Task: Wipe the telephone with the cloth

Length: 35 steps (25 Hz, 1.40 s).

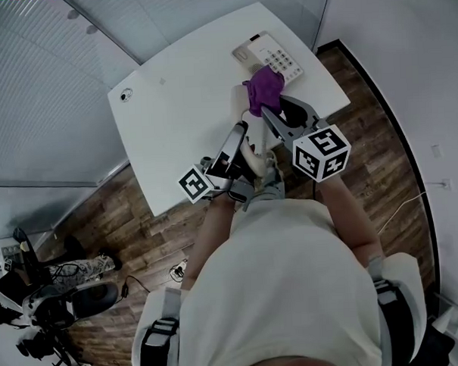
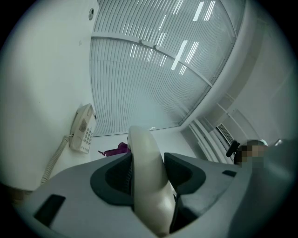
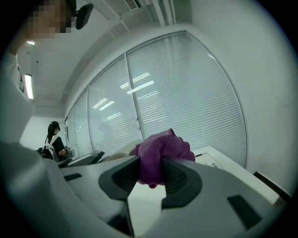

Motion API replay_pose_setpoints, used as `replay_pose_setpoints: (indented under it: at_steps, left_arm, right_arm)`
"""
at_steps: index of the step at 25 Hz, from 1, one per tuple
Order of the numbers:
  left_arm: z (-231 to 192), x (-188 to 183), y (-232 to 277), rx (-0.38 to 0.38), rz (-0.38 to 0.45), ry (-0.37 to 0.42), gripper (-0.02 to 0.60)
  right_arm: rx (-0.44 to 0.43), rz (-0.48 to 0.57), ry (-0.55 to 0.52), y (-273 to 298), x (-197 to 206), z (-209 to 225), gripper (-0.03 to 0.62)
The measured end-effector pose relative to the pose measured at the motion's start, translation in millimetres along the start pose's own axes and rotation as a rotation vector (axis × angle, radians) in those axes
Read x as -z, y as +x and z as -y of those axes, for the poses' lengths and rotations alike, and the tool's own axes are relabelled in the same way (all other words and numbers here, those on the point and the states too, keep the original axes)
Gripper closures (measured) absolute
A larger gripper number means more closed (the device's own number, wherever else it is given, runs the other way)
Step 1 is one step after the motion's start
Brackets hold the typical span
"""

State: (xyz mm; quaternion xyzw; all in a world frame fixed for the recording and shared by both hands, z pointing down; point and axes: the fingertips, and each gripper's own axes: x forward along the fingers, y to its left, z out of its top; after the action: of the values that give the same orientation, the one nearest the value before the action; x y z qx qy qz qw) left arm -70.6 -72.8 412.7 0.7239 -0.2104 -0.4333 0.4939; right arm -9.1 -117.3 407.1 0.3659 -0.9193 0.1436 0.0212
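Telephone [image 1: 273,57] on white table [image 1: 173,128] (blinds [image 2: 149,79] behind).

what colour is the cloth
Purple. The cloth shows best in the right gripper view.

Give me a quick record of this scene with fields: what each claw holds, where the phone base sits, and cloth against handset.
left claw: shut on cream handset, held off the base
right claw: shut on bunched purple cloth
telephone base: on white table, far corner, keypad up
cord: coiled, runs from the base
cloth and handset: cloth close by handset's upper end; contact unclear
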Motion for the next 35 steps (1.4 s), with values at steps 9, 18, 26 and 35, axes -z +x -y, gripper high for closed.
replay_pose_setpoints:
  at_steps: [9, 18, 26, 35]
  left_arm:
    - [0, -3, 2, -0.003, 0.018, 0.000, 0.356]
    - [-1, -11, 1, -0.014, 0.042, 0.009, 0.356]
    - [-6, -17, 3, -0.020, 0.055, -0.009, 0.356]
    - [-6, -18, 3, -0.021, 0.057, -0.007, 0.356]
  right_arm:
    - [-0.069, -0.015, 0.006, -10, 7, -15, 0.457]
    - [-0.147, -0.023, 0.009, -12, 14, -31, 0.457]
    - [-0.213, -0.033, 0.000, -12, 15, -43, 0.457]
    - [-0.258, -0.058, 0.011, -10, 20, -49, 0.457]
